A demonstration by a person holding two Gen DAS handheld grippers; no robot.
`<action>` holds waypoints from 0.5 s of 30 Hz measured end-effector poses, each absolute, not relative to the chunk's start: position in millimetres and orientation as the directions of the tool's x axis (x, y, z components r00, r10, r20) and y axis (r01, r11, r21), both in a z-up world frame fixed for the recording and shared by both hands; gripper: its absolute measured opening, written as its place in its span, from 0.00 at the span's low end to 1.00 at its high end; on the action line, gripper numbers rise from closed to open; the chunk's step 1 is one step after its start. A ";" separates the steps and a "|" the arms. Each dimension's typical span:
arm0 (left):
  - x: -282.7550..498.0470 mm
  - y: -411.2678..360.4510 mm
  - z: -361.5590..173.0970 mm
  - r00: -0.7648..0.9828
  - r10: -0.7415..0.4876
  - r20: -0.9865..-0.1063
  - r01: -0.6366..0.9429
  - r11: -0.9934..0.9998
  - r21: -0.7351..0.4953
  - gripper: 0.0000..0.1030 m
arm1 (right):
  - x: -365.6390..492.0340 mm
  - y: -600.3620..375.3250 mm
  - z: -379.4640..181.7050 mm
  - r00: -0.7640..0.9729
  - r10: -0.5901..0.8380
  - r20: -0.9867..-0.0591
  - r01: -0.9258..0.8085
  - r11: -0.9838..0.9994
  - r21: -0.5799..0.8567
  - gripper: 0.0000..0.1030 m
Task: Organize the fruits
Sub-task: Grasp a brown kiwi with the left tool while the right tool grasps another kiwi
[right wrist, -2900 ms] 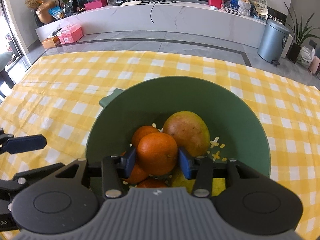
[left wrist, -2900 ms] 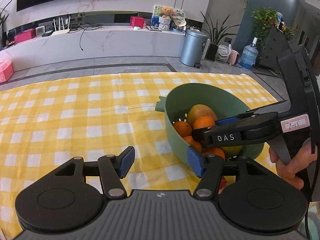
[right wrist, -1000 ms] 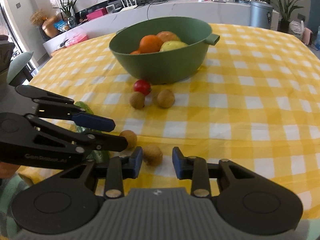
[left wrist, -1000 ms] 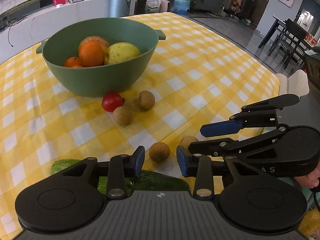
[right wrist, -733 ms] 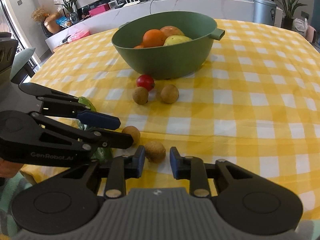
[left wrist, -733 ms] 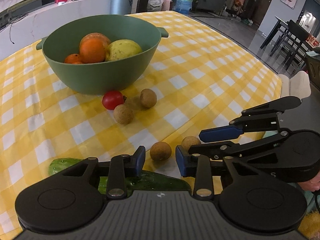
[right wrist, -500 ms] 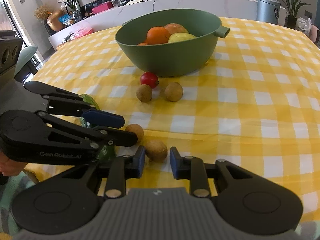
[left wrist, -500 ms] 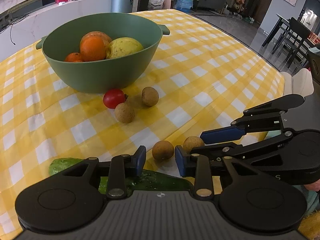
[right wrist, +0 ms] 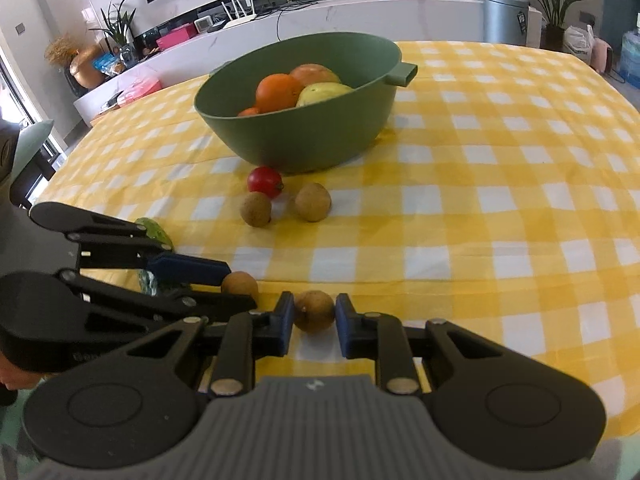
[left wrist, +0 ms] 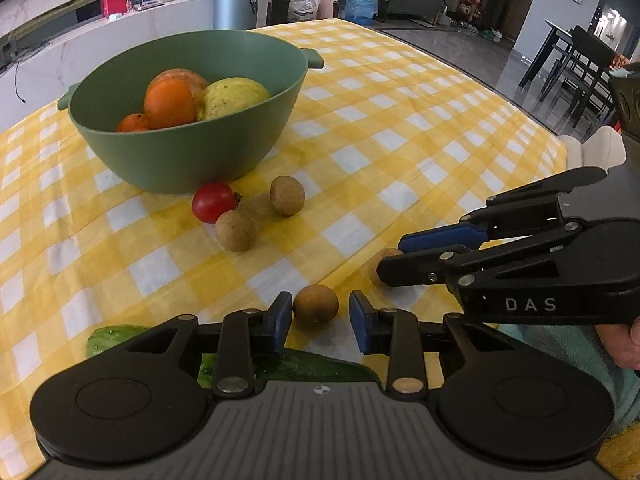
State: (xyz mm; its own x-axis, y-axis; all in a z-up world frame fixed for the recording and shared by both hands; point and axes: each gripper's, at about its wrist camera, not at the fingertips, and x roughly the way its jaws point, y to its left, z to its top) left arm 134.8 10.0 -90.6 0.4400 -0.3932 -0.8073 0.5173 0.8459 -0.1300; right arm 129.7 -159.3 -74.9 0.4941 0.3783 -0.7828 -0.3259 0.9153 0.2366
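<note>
At the near table edge, two small brown fruits lie side by side. Left gripper [left wrist: 316, 322] straddles one brown fruit [left wrist: 316, 306], jaws partly open with gaps either side. Right gripper [right wrist: 311, 322] brackets the other brown fruit [right wrist: 314, 311], pads touching or nearly so; firm grip cannot be confirmed. Step: picking up loose fruit. Next: close fully, lift, carry to the green bowl [right wrist: 304, 144].

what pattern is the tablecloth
Yellow and white checks on the tablecloth, clearest in the right wrist view.
</note>
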 end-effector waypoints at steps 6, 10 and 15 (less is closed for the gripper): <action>134.8 8.8 -93.5 0.438 -0.378 -0.816 0.513 0.850 -0.118 0.33 | 132.3 -158.2 -77.1 0.481 0.388 -0.786 -0.335 0.910 0.245 0.20; 134.8 7.1 -94.6 0.446 -0.364 -0.817 0.513 0.852 -0.100 0.27 | 135.0 -156.6 -79.8 0.467 0.394 -0.792 -0.336 0.907 0.253 0.21; 135.9 7.6 -95.4 0.444 -0.366 -0.818 0.512 0.853 -0.104 0.27 | 134.7 -154.9 -80.5 0.461 0.396 -0.794 -0.338 0.906 0.256 0.21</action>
